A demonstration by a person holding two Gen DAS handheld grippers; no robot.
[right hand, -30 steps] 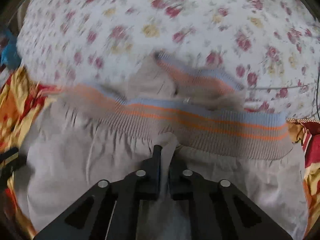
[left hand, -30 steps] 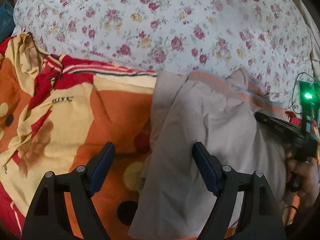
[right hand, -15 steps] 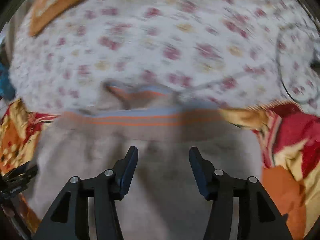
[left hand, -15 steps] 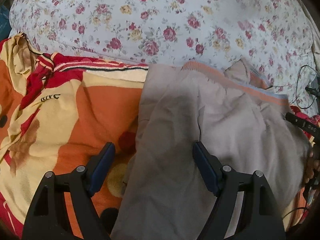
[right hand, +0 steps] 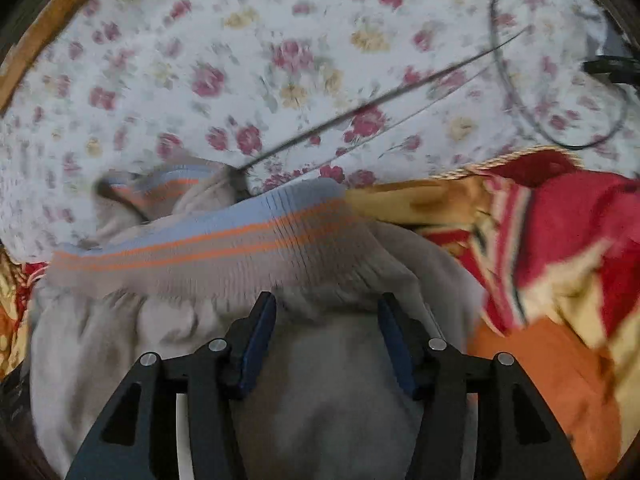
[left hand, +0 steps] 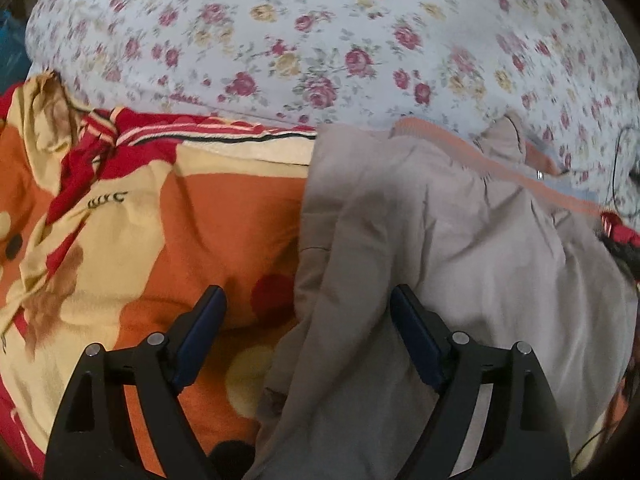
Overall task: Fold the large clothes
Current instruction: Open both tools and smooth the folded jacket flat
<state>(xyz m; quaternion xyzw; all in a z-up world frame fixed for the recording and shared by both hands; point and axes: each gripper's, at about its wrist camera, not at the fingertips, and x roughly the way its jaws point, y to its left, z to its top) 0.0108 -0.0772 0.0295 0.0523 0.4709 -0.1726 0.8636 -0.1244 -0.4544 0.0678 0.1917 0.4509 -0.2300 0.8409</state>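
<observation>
- The beige garment (left hand: 440,248) lies spread on the bed, filling the lower right of the left wrist view and the lower middle of the right wrist view (right hand: 320,380). Its ribbed waistband (right hand: 224,248), striped blue and orange, runs across the middle of the right wrist frame.
- The garment rests partly on an orange, red and cream blanket (left hand: 168,224) and reaches up to the floral sheet (left hand: 320,40) that covers the upper part of both frames.
- The left gripper (left hand: 308,332) has its jaws spread wide, holding nothing; the garment's left edge passes between them, with the left finger over the blanket and the right one over beige cloth.
- The right gripper (right hand: 326,340) also has its jaws spread, empty, over the cloth just below the waistband.
- Only the right wrist view shows the black cable (right hand: 552,92) looping on the sheet at upper right, and a wooden edge (right hand: 52,24) at upper left; this view is blurred.
- Only the left wrist view shows the blanket's wide left stretch with its dark lettering (left hand: 106,200) and a blue patch (left hand: 12,52) at the far left edge.
</observation>
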